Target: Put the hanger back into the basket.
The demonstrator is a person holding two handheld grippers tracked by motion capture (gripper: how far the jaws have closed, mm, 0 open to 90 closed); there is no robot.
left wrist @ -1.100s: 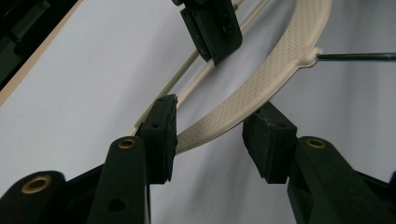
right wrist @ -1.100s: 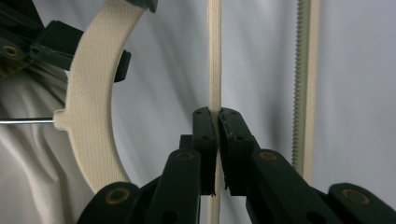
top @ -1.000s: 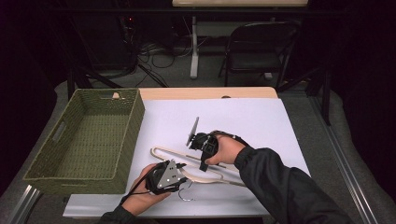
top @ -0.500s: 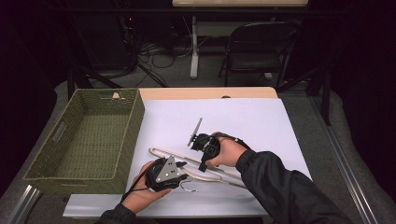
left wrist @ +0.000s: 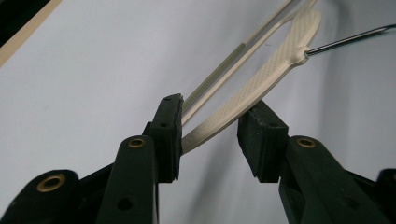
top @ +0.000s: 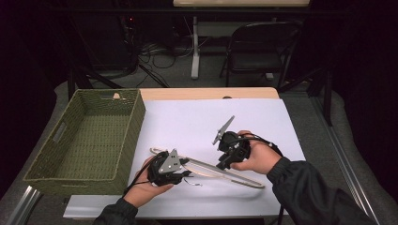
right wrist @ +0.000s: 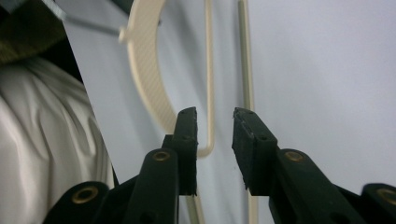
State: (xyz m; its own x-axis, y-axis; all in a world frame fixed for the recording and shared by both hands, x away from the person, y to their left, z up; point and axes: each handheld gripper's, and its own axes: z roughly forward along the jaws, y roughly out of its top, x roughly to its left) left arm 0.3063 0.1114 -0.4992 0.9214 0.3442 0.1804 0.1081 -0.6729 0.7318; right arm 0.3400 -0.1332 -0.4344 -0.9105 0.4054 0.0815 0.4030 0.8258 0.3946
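A cream plastic clothes hanger (top: 234, 176) lies on the white sheet near the table's front edge, its metal hook (top: 192, 183) pointing toward the person. My left gripper (top: 180, 169) stands open at the hanger's left part. In the left gripper view one flat arm of the hanger (left wrist: 261, 79) runs between the jaws and rests against the left pad (left wrist: 170, 135). My right gripper (top: 227, 159) stands open over the middle of the hanger. In the right gripper view a thin rail of the hanger (right wrist: 208, 70) passes between the jaws without being gripped.
A green woven basket (top: 136, 117) stands on the left side of the table, next to the white sheet (top: 197, 122). A folding chair (top: 258, 51) and cables are on the floor beyond the table's far edge.
My right gripper has moved to the right along the hanger. My left gripper has shifted a little away from the person, onto the hanger's arm. The hanger has barely moved.
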